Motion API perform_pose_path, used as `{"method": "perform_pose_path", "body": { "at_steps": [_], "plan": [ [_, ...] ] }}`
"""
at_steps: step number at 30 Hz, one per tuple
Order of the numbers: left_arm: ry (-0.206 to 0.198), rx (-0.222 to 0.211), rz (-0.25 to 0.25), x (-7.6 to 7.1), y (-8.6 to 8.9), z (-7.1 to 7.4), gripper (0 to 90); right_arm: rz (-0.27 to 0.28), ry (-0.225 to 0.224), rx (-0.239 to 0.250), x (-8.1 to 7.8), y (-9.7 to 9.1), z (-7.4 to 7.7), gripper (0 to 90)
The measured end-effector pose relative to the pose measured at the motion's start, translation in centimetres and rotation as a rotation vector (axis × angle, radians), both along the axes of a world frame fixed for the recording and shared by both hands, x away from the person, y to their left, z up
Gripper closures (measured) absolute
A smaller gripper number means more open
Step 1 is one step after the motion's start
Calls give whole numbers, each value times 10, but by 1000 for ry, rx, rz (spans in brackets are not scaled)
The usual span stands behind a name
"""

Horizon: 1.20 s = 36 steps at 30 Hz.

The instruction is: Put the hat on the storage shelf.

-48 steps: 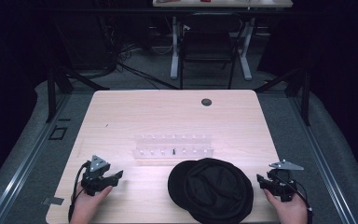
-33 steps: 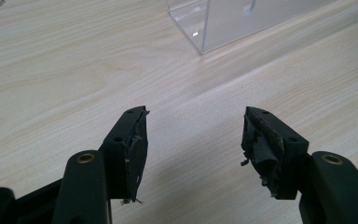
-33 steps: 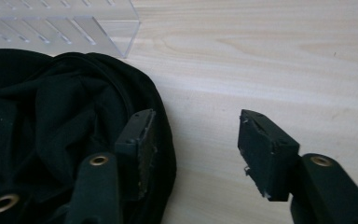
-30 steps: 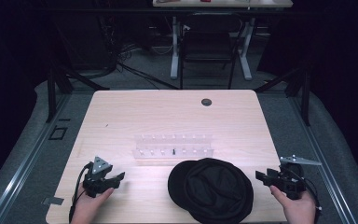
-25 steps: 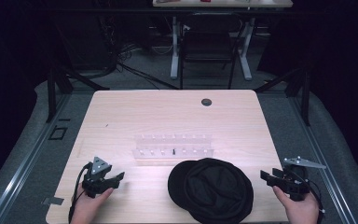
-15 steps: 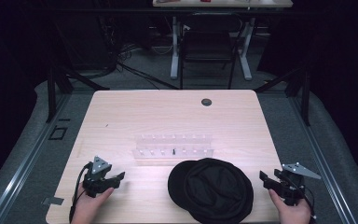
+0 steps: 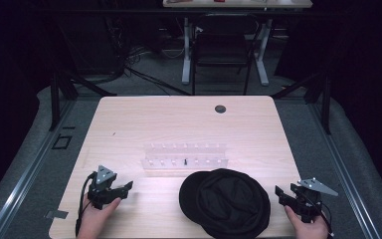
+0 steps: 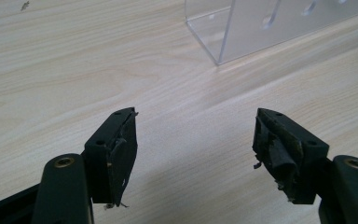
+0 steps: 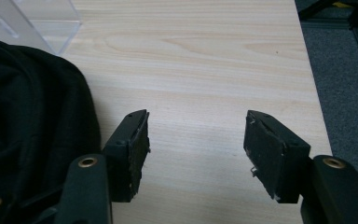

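My left jaws (image 7: pixel 122 188) were released and had just been spreading wider, with nothing but bare worktop (image 7: pixel 129 124) between them. My right jaws (image 7: pixel 281 193) were released as well, having just opened, and they too held nothing.

The black hat (image 7: pixel 226 201) lay flat on the worktop between my two sets of jaws, just beside the right ones and well apart from the left. Beyond it stood a clear plastic rack (image 7: pixel 185 159), near the hat's far edge. A small dark round fitting (image 7: pixel 220 108) sat far off toward the worktop's back edge. Past the worktop stood a chair (image 7: pixel 221 55) on the grey floor. Nothing lay between my right jaws and the hat.

From my left jaws' (image 8: pixel 193 140) own camera I saw the rack's (image 8: pixel 261 28) near corner ahead and to the right, with its clear walls and holes, which were faint from above. From my right jaws' (image 9: pixel 196 140) camera the hat's (image 9: pixel 32 121) folded cloth lay close at their left, the rack's (image 9: pixel 37 18) corner beyond it, and the worktop's edge with grey floor (image 9: pixel 345 84) at their right.
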<state>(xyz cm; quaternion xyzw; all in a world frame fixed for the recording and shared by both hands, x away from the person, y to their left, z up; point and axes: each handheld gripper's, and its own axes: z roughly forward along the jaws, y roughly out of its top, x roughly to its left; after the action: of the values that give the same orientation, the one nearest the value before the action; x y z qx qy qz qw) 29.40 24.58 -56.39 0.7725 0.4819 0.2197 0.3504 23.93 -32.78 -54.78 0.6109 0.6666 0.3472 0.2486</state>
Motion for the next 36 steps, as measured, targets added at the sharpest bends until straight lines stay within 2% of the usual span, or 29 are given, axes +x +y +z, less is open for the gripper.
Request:
{"method": "perform_pose_path", "body": {
  "at_steps": [2, 5, 7, 13, 16, 20, 25, 29, 35, 36],
  "plan": [
    [1, 0, 5, -1, 0, -1, 308, 7, -6, -9, -1, 4, 4, 397],
    [4, 9, 3, -2, 1, -1, 308, 14, 10, -12, -1, 8, 7, 415],
    [-3, 2, 12, -4, 3, 1, 308, 39, 13, -25, -2, 15, 15, 437],
    [3, 4, 17, -4, 4, -1, 309, 74, 38, -2, -6, 24, 27, 459],
    [3, 15, 9, -3, 0, -1, 309, 112, 55, 19, -11, 32, 36, 500],
    [-3, 18, 4, -5, -1, 0, 310, 153, 91, 36, -16, 36, 40, 537],
    [-4, 23, 3, -6, 0, 1, 310, 169, 108, 40, -24, 39, 44, 549],
    [-7, 18, 5, -8, 1, 2, 311, 165, 135, 43, -25, 40, 40, 571],
    [-12, 18, 5, -8, 2, 3, 310, 159, 164, 41, -17, 38, 26, 608],
    [-10, 21, 6, -7, 2, 2, 310, 160, 179, 54, -13, 37, 22, 670]
  ]
}}
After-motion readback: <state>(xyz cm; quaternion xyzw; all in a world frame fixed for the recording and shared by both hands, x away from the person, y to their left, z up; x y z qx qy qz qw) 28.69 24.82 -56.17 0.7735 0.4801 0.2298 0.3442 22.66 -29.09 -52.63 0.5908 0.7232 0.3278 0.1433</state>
